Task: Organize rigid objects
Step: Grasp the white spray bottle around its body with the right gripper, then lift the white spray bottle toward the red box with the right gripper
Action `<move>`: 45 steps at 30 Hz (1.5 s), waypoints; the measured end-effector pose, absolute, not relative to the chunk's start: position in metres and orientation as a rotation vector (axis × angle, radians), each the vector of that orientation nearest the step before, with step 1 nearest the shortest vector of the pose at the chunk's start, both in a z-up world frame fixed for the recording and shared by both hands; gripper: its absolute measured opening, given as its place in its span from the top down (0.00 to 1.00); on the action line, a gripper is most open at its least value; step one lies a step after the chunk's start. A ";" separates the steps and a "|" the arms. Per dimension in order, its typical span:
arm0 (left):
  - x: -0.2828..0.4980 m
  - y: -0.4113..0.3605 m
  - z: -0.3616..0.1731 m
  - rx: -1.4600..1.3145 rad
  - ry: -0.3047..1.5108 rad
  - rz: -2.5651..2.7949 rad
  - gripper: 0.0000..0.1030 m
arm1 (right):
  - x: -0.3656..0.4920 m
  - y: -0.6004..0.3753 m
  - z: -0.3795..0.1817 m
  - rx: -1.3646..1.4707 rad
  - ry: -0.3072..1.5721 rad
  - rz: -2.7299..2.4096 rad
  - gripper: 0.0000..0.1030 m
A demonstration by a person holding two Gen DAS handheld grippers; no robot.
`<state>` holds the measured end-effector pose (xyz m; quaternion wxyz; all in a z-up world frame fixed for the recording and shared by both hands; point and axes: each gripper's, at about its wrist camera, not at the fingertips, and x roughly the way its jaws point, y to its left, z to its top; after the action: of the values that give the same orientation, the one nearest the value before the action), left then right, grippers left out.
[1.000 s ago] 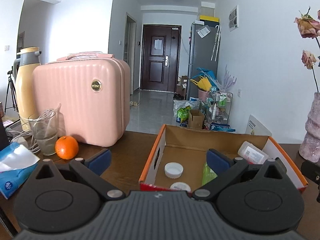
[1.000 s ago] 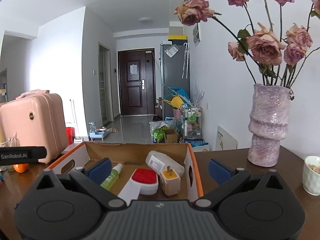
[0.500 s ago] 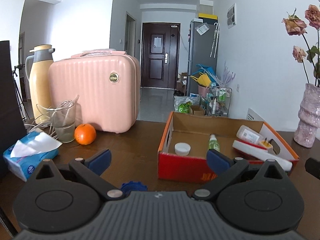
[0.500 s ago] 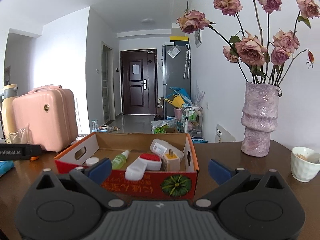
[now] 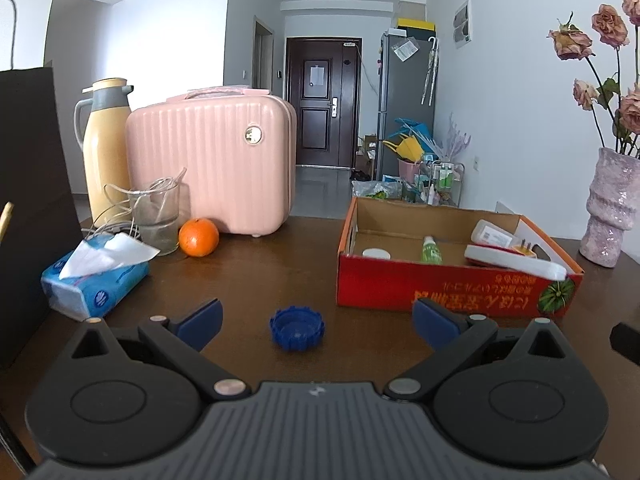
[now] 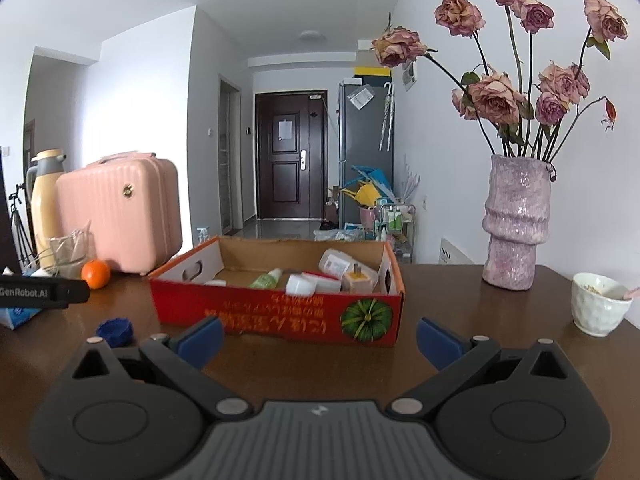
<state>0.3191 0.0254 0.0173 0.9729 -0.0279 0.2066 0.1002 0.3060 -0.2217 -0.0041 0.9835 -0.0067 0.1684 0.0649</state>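
Observation:
A red cardboard box [image 5: 440, 286] [image 6: 280, 312] sits on the dark wooden table. Inside lie a white cap [image 5: 376, 253], a green bottle [image 5: 431, 251] [image 6: 266, 279], a white and red brush [image 5: 516, 262], a clear container [image 5: 491, 234] [image 6: 340, 263] and a yellow plug [image 6: 357, 278]. A blue bottle cap [image 5: 297, 327] [image 6: 115, 330] lies on the table in front of the box's left end, between the fingers of my left gripper [image 5: 316, 318], which stands open and empty just short of it. My right gripper [image 6: 318, 338] is open and empty before the box's front wall.
At the back left stand a pink case [image 5: 212, 168], a yellow thermos [image 5: 106, 140], a glass with cables [image 5: 158, 216], an orange [image 5: 199, 237] and a tissue pack [image 5: 94, 280]. A pink vase [image 6: 516, 224] with dried roses and a white cup [image 6: 598, 308] are at the right.
Both grippers have pulled back from above the box toward the table's near side. The blue cap has come into view between the left fingers.

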 end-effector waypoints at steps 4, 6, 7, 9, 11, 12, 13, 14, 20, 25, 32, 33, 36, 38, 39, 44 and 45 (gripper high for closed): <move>0.301 0.027 0.012 -0.057 0.434 0.188 0.00 | 0.291 -0.223 -0.009 -0.013 0.362 0.134 0.00; 0.294 0.027 0.010 -0.055 0.441 0.182 0.00 | 0.284 -0.224 -0.012 -0.017 0.377 0.133 0.00; 0.290 0.027 0.009 -0.053 0.444 0.178 0.00 | 0.282 -0.225 -0.013 -0.021 0.387 0.132 0.00; 0.283 0.026 0.007 -0.052 0.447 0.169 0.00 | 0.276 -0.226 -0.017 -0.026 0.407 0.126 0.00; 0.277 0.026 0.004 -0.050 0.454 0.159 0.00 | 0.270 -0.228 -0.020 -0.033 0.430 0.124 0.00; 0.273 0.026 0.003 -0.050 0.458 0.151 0.00 | 0.267 -0.228 -0.022 -0.039 0.439 0.125 0.00; 0.270 0.026 0.002 -0.049 0.462 0.143 0.00 | 0.264 -0.228 -0.024 -0.047 0.450 0.125 0.00; 0.268 0.026 0.000 -0.046 0.464 0.137 0.00 | 0.262 -0.228 -0.026 -0.056 0.462 0.124 0.00; 0.260 0.020 -0.009 -0.013 0.500 0.104 0.00 | 0.251 -0.223 -0.037 -0.104 0.559 0.139 0.00; 0.258 0.018 -0.012 -0.005 0.511 0.093 0.00 | 0.249 -0.222 -0.047 -0.125 0.622 0.148 0.01; 0.258 0.019 -0.013 -0.007 0.518 0.089 0.00 | 0.257 -0.220 -0.056 -0.119 0.689 0.166 0.08; 0.258 0.020 -0.014 -0.010 0.519 0.087 0.00 | 0.258 -0.220 -0.057 -0.118 0.694 0.168 0.09; 0.259 0.020 -0.014 -0.013 0.522 0.084 0.00 | 0.261 -0.220 -0.058 -0.106 0.710 0.182 0.15; 0.259 0.020 -0.014 -0.014 0.522 0.083 0.00 | 0.264 -0.219 -0.061 -0.093 0.736 0.205 0.41; 0.259 0.020 -0.014 -0.014 0.522 0.083 0.00 | 0.265 -0.219 -0.060 -0.077 0.738 0.221 0.49; 0.259 0.021 -0.014 -0.015 0.522 0.082 0.00 | 0.267 -0.212 -0.059 -0.093 0.737 0.242 0.71; 0.259 0.021 -0.014 -0.015 0.522 0.081 0.00 | 0.267 -0.211 -0.059 -0.096 0.737 0.242 0.71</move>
<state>0.2592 0.0206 -0.0138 0.9653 -0.0076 0.2579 0.0402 0.2674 -0.2111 -0.0588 0.9246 -0.0467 0.3593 0.1179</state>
